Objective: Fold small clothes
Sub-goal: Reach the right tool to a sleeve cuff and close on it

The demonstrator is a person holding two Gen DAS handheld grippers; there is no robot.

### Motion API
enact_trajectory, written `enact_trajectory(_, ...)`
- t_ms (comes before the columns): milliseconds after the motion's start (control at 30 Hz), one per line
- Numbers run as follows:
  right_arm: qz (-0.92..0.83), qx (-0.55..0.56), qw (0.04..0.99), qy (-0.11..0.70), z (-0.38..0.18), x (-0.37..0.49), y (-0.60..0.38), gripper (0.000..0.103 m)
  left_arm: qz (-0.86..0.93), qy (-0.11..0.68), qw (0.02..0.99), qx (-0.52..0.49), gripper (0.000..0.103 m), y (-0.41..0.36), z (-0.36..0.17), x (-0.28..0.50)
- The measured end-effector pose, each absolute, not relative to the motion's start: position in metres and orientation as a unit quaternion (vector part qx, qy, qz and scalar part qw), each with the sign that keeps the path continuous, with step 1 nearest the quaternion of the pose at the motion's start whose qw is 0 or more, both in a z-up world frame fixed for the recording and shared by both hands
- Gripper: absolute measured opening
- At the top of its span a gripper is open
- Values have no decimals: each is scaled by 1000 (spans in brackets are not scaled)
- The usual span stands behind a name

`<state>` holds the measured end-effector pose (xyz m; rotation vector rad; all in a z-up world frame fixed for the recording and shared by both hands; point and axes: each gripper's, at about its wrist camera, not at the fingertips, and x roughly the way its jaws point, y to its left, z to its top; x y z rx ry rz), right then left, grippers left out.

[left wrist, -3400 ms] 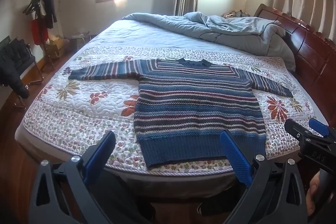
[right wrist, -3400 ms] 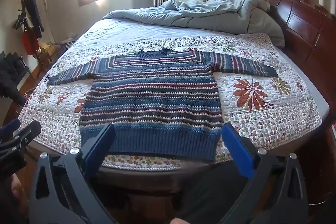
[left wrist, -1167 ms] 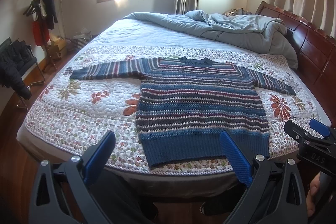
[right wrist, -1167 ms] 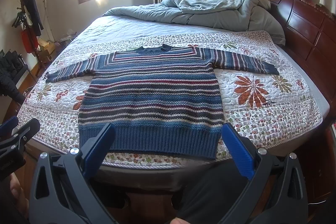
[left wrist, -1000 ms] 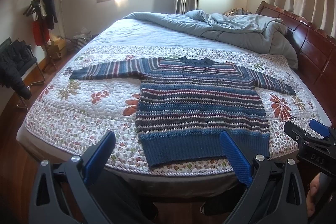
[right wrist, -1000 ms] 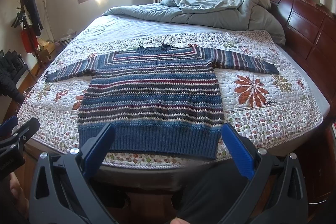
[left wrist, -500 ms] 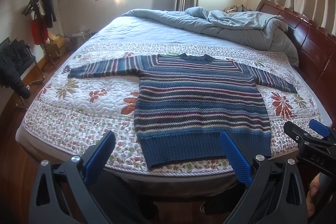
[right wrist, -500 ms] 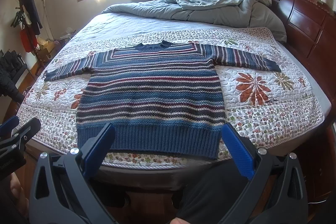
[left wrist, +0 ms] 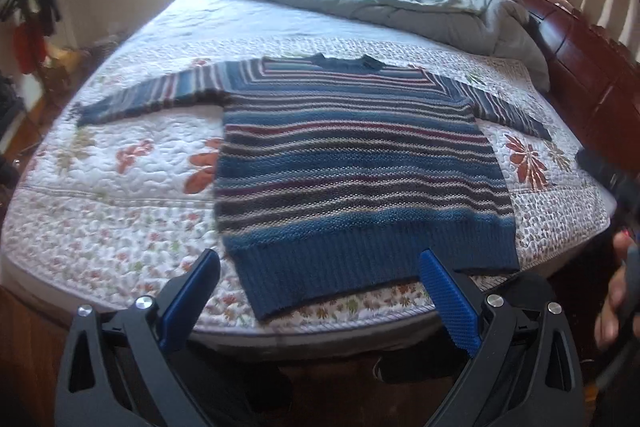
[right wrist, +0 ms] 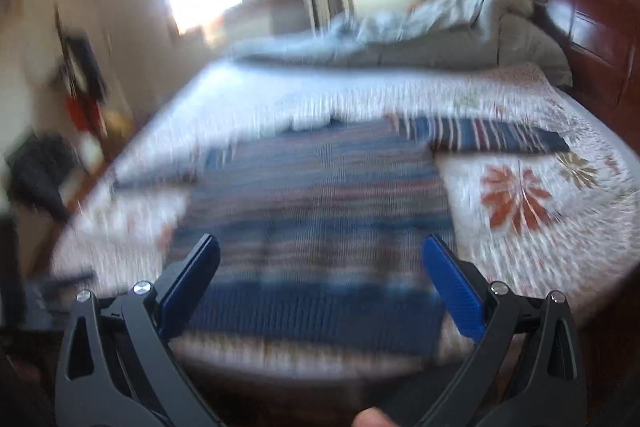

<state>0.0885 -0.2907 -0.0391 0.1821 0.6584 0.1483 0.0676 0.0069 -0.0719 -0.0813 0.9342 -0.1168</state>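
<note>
A blue striped knit sweater (left wrist: 352, 163) lies flat on the floral quilt (left wrist: 120, 187), sleeves spread to both sides, hem toward me. My left gripper (left wrist: 318, 281) is open and empty, just short of the hem near the bed's front edge. My right gripper (right wrist: 320, 259) is open and empty, over the sweater's lower part (right wrist: 312, 227); that view is motion-blurred. The right sleeve (right wrist: 496, 139) lies out to the right. The right gripper's body shows at the right edge of the left wrist view (left wrist: 616, 183).
A rumpled grey duvet (left wrist: 420, 3) is piled at the head of the bed. A dark wooden headboard (left wrist: 592, 67) runs along the right. A coat rack with clothes (left wrist: 32, 11) stands at the left wall. Wooden floor lies below the bed's front edge.
Both grippers have moved forward toward the bed, so the sweater looks larger. The right gripper is moving fast and has swung forward and up; its view is now blurred.
</note>
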Motion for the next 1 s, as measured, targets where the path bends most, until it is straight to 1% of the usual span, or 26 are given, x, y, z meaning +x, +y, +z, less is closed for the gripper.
enact_trajectory(33,78,115,934,328,-47,98,-307,101,-56,435,898,-44,99,8,-74,72)
enact_trajectory(67,70,148,915,368,-64,120,-329,100,-61,417,905,-54,99,9,-76,75)
enact_trajectory(100,58,167,902,393,-74,133,-346,100,-75,397,913,-65,99,8,-79,83)
enact_trajectory(133,42,192,893,404,-86,146,-367,100,-78,393,914,-65,99,6,-84,91)
enact_trajectory(267,10,225,879,419,-110,188,-433,100,-56,423,904,-13,99,-20,-107,138)
enact_trajectory(367,-5,297,857,422,-129,225,-503,101,-67,485,872,6,99,-50,-127,187)
enact_trajectory(467,-30,378,832,404,-150,262,-588,100,-83,472,877,6,99,-77,-127,218)
enact_trajectory(500,-41,390,827,404,-155,271,-608,98,-103,460,882,-8,99,-87,-124,230)
enact_trajectory(567,-59,416,818,392,-164,290,-650,84,-142,441,886,-37,99,-104,-120,249)
enact_trajectory(600,-65,433,811,389,-171,303,-675,62,-166,430,886,-56,99,-114,-119,261)
enact_trajectory(633,-71,443,806,387,-176,309,-688,56,-181,423,885,-71,99,-121,-118,270)
enact_trajectory(700,-71,473,795,374,-185,324,-718,56,-192,412,885,-95,99,-140,-119,298)
enact_trajectory(767,-83,492,791,354,-192,336,-744,56,-194,422,878,-115,99,-154,-124,326)
enact_trajectory(900,-102,515,779,343,-212,356,-780,47,-198,446,862,-136,99,-186,-140,374)
enact_trajectory(1000,-127,536,762,341,-226,362,-796,46,-197,451,861,-130,99,-198,-150,390)
